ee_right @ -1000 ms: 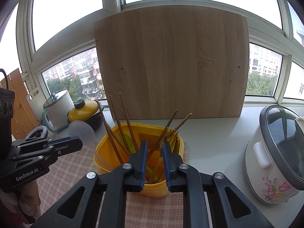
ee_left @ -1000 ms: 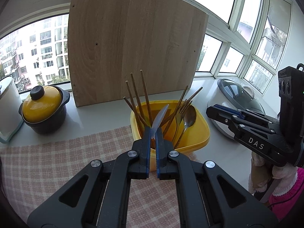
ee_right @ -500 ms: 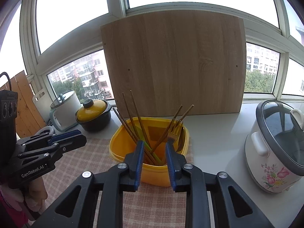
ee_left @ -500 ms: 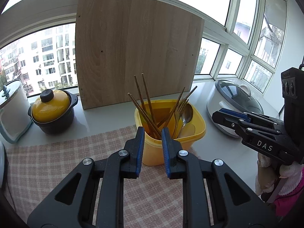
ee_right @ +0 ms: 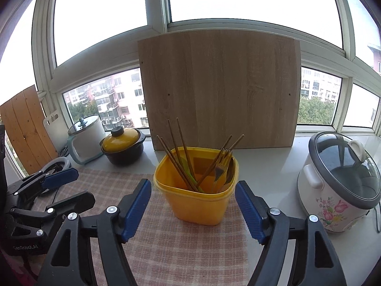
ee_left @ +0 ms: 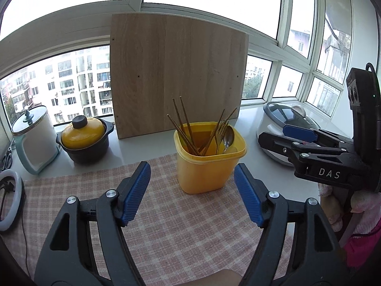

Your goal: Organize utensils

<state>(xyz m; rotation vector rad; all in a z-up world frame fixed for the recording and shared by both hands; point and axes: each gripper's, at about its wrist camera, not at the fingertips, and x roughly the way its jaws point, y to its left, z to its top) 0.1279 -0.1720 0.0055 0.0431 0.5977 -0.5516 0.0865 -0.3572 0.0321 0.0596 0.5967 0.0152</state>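
All the utensils in view stand inside the yellow container point(ee_left: 209, 157), which sits on the checked cloth point(ee_left: 166, 217) just ahead of both tongs: wooden chopsticks point(ee_left: 183, 124) lean to its left side, a fork point(ee_right: 222, 166) and a spoon point(ee_left: 228, 138) to its right. The left tongs point(ee_left: 192, 194) and right tongs point(ee_right: 193, 208) are spread wide and grip nothing. No loose utensil shows on the cloth or the worktop point(ee_right: 266, 164), so the sorting looks finished or nearly so.

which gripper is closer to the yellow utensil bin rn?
Roughly equal; right perhaps slightly nearer. Right gripper sits open just short of the yellow bin; left gripper is also open, centered before it, touching nothing.
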